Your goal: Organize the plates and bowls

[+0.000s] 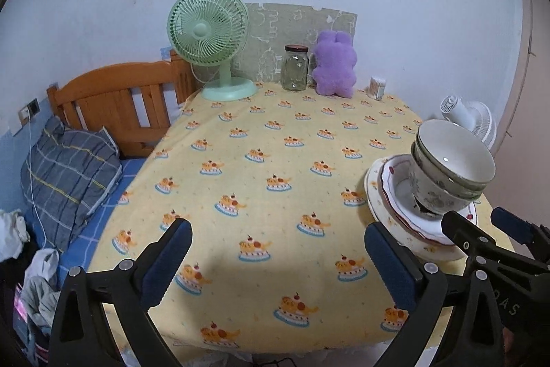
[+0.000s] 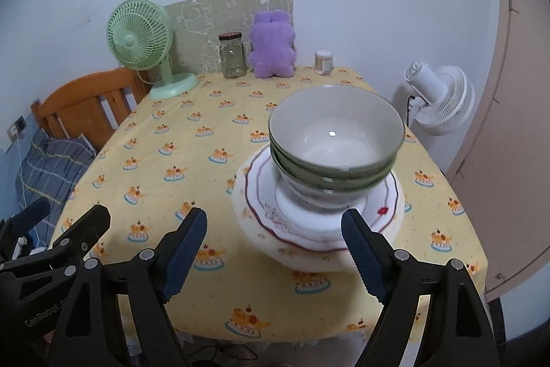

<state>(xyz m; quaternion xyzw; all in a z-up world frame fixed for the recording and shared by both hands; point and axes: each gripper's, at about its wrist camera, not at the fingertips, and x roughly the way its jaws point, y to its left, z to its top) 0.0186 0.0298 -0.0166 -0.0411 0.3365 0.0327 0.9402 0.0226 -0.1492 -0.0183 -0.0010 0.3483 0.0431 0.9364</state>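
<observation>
Right hand-held gripper (image 2: 275,255), blue-padded jaws wide, empty, just short of stacked white ceramic plates (image 2: 275,231) on yellow-clothed tabletop (image 2: 172,140). Left hand-held gripper (image 1: 278,258) wide, empty, beside. Nested green-rimmed ceramic bowls (image 2: 335,140) atop plates: heavy, stiff, glazed-slippery, fragile. Pinch top bowl's rim.

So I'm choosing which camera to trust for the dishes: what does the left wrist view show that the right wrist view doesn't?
Only the left wrist view: the open left gripper over bare tablecloth, and clothes beside the bed.
Only the right wrist view: the open right gripper facing the stacked bowls and plates head-on, and the door.
Both: green fan, jar, purple plush, white fan.
</observation>
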